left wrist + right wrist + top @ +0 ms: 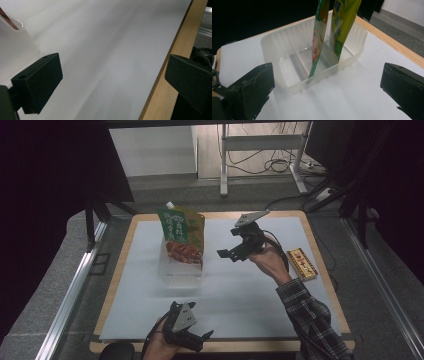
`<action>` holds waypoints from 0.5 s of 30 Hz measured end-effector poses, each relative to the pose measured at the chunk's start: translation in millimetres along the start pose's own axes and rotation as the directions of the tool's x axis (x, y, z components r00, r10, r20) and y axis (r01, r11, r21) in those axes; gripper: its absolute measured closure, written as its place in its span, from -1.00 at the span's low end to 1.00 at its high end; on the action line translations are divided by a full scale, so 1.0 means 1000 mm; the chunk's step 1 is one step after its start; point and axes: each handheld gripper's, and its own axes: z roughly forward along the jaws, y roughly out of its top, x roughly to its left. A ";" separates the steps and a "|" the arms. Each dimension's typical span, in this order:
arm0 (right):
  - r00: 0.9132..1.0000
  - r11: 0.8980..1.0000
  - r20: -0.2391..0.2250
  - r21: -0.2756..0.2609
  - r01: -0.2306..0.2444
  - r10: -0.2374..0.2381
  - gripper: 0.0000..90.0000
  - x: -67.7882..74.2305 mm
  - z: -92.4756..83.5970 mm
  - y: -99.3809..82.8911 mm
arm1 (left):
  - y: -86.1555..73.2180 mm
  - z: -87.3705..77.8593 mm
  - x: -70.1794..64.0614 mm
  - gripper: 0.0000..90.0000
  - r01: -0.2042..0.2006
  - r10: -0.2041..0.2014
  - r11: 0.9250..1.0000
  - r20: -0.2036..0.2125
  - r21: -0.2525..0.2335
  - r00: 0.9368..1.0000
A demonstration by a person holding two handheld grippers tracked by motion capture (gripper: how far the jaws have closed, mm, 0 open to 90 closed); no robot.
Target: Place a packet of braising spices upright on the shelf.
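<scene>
Wooden table (pixel 123 251) with white mat (pixel 240 295), clear tray (pixel 179 269), yellow-red box (pixel 302 264).

A lab-style recording bay: a light wooden table (pixel 320 251) topped with a white sheet (pixel 240 285) stands on grey carpet (pixel 50 290), fenced by black curtains (pixel 45 185) and aluminium frame rails (pixel 70 292), with loose black cables (pixel 270 162) beneath a white metal stand (pixel 260 142) behind

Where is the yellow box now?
In the high view, the yellow box lies at the table's right edge, off the white mat, beside the right gripper.
</scene>
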 end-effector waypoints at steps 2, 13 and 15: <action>1.000 1.000 -0.005 0.009 -0.007 0.007 -1.00 0.000 -0.003 -0.004 | 0.000 0.000 0.000 -0.98 -0.003 0.003 1.000 0.002 0.002 1.000; 1.000 1.000 0.013 0.006 -0.016 0.016 -1.00 0.000 -0.016 -0.026 | 0.000 0.001 -0.001 -0.98 -0.008 0.008 1.000 0.002 0.006 1.000; 1.000 1.000 0.028 -0.006 -0.015 0.015 -1.00 -0.001 -0.019 -0.030 | 0.000 0.001 -0.001 -0.98 -0.009 0.009 1.000 0.002 0.007 1.000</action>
